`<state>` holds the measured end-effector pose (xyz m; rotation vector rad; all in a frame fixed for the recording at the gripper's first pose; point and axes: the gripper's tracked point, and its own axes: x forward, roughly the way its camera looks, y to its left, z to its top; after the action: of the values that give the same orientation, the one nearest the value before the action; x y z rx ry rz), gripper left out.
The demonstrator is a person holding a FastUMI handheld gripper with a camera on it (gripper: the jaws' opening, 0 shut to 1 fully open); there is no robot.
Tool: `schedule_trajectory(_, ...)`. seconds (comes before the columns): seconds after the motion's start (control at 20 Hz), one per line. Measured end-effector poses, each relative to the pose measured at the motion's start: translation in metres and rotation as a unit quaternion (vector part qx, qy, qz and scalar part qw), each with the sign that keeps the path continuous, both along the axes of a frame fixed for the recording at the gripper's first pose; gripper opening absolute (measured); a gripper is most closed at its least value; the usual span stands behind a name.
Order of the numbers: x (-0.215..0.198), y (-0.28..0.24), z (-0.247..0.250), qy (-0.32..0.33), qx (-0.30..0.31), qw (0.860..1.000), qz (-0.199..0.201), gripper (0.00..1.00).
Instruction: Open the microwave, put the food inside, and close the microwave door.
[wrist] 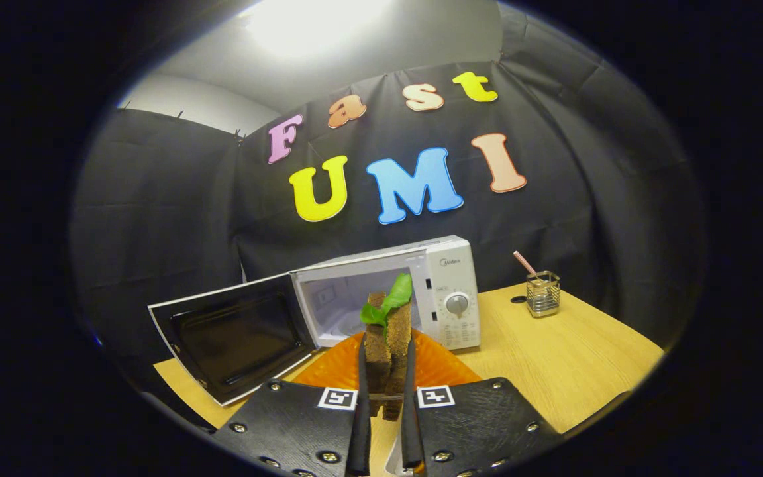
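Gripper (386, 391) level, fingers clamped on upright brown bread sandwich with green lettuce (387, 338); orange ribbed plate (444, 368) beneath; white microwave (448, 291) beyond, door (232, 334) swung open; wire cup (543, 293) well apart

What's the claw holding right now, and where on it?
The claw grips the sandwich by its two bread sides, near the bottom.

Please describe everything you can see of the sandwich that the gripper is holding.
The sandwich is two slices of dark brown bread standing upright on edge, with a green lettuce leaf sticking out at the top. The gripper has its jaws closed on both flat sides. It is lifted above the orange plate, just in front of the microwave, whose door is swung open. Whether its bottom touches the plate cannot be told.
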<state>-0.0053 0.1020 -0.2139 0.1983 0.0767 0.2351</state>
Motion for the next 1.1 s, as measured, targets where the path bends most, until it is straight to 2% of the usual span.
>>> schedule_trajectory(0.35,0.046,0.03,0.005,0.012,0.073,0.997,0.019,0.18)
schedule_trajectory(0.45,0.061,0.039,0.005,0.017,0.112,0.993,0.025,0.18)
schedule_trajectory(0.6,0.079,0.048,-0.001,0.036,0.184,0.982,0.023,0.18)
schedule_trajectory(0.75,0.103,0.055,-0.006,0.044,0.243,0.969,0.005,0.18)
schedule_trajectory(0.95,0.13,0.063,-0.019,0.055,0.314,0.948,-0.024,0.18)
schedule_trajectory(1.1,0.15,0.076,-0.023,0.064,0.362,0.929,-0.031,0.18)
